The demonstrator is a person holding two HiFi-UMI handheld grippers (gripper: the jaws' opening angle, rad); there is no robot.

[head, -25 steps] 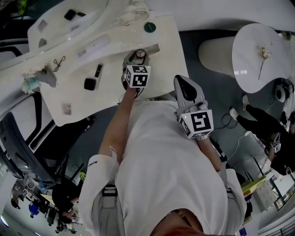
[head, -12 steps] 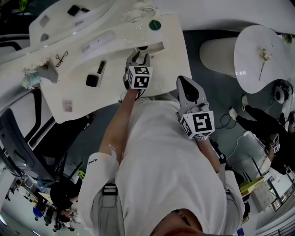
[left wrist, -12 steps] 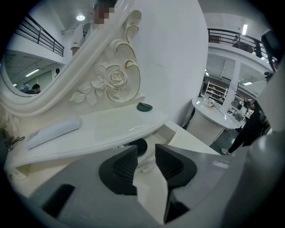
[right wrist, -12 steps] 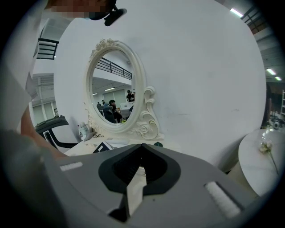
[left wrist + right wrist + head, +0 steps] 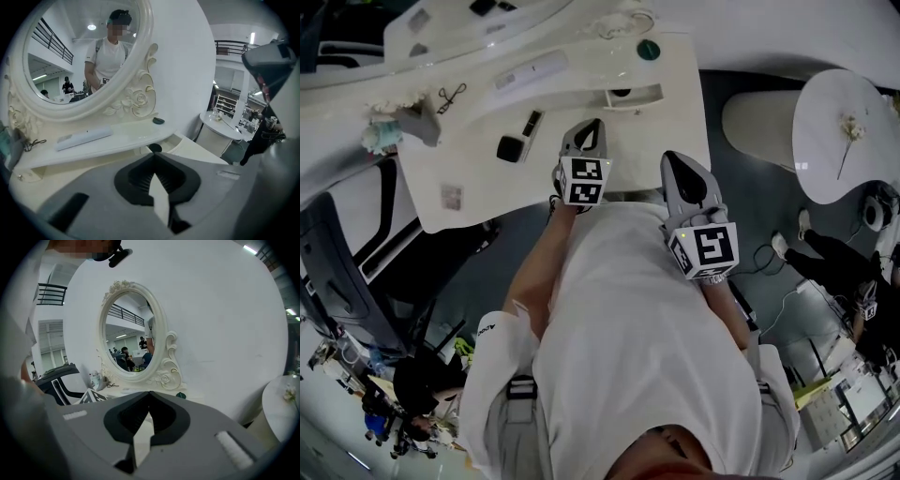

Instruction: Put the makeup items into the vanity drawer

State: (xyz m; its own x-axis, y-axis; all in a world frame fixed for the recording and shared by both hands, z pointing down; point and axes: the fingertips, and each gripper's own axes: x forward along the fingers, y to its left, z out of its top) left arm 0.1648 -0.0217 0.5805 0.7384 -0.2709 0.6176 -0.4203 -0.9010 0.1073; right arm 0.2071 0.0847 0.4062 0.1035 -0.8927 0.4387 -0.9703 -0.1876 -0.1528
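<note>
The vanity drawer (image 5: 645,97) stands open at the white table's front, with a dark round item (image 5: 622,93) inside it. My left gripper (image 5: 592,124) hovers just in front of the drawer; its jaws have just been closing and are now shut, with nothing between them. In the left gripper view the same round item (image 5: 154,148) shows beyond the shut tips (image 5: 153,154). My right gripper (image 5: 669,157) hangs shut and empty off the table's front right. A black compact (image 5: 511,148) and a black tube (image 5: 531,122) lie on the tabletop to the left.
A long white box (image 5: 530,70) and a green round lid (image 5: 648,49) rest on the raised shelf under the oval mirror (image 5: 79,51). A hair clip (image 5: 450,96) lies far left. A round side table (image 5: 839,122) stands to the right, a chair (image 5: 337,272) to the left.
The left gripper let go of a round item over the drawer, drew back toward the person and shut. The right gripper shifted slightly and stayed shut.
</note>
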